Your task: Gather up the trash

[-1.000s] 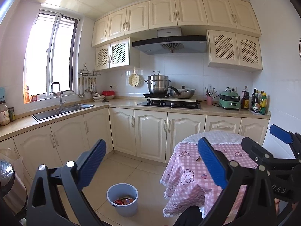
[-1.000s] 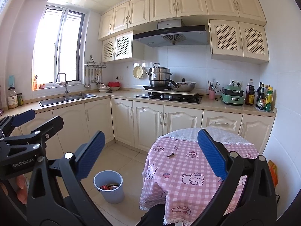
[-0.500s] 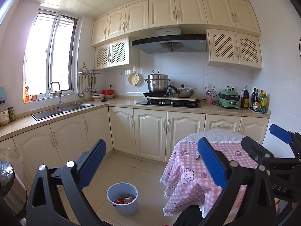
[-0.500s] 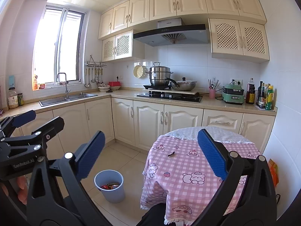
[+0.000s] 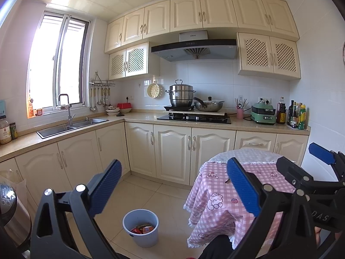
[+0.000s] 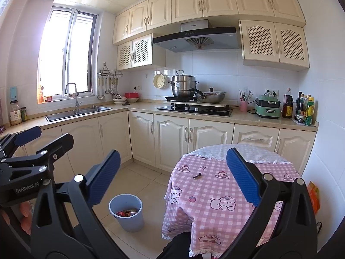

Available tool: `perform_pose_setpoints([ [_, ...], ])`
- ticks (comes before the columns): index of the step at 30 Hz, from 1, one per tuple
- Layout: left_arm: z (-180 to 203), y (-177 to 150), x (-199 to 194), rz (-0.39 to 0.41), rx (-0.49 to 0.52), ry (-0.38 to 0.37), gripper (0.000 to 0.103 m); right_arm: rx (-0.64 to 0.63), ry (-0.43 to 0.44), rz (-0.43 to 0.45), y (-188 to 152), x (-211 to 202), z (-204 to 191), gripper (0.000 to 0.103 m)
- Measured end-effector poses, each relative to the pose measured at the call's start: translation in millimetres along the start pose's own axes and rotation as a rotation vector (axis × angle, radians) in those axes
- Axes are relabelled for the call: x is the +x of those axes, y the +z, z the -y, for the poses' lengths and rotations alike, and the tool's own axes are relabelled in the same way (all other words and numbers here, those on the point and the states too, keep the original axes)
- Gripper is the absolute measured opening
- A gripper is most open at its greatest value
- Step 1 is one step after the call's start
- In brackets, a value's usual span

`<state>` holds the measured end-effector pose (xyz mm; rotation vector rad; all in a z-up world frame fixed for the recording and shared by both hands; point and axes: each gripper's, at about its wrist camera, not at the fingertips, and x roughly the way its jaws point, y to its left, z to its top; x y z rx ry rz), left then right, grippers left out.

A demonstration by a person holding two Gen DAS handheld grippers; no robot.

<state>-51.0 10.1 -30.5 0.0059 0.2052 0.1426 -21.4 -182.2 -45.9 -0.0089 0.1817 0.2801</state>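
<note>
Both tools are held up in the air in front of the round surface (image 6: pixel 215 194) with its pink checked cloth, and neither grips anything: the left tool (image 5: pixel 174 192) has its blue pads spread wide with only floor and bin showing between them, and the right tool (image 6: pixel 172 183) is spread just as wide. The only loose scrap I can make out on the cloth is a small dark piece of trash (image 6: pixel 197 175), lying alone toward the far left part of the top; it is too small to say what it is, and from the left wrist view the left tool's right pad covers most of it. On the tiled floor, just left of the cloth's hanging edge, stands a pale blue bin (image 6: pixel 126 213) with red and orange wrappers (image 5: pixel 142 229) in its bottom, their print unreadable. At the right edge, between the surface and the wall, an orange packet (image 6: pixel 313 196) is half cut off by the tool's frame. Bits of the person's hand (image 6: pixel 24 215) show behind the left tool's handle. A steel appliance (image 5: pixel 10 211) is cropped at the left edge
</note>
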Motion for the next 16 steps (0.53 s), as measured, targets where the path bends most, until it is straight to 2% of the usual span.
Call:
perform_pose_setpoints([
  [16,2.2,-1.8,6.9,-0.014,0.008,0.019,0.096,0.006,0.01,-0.018,-3.7,7.7,-7.6,0.097],
])
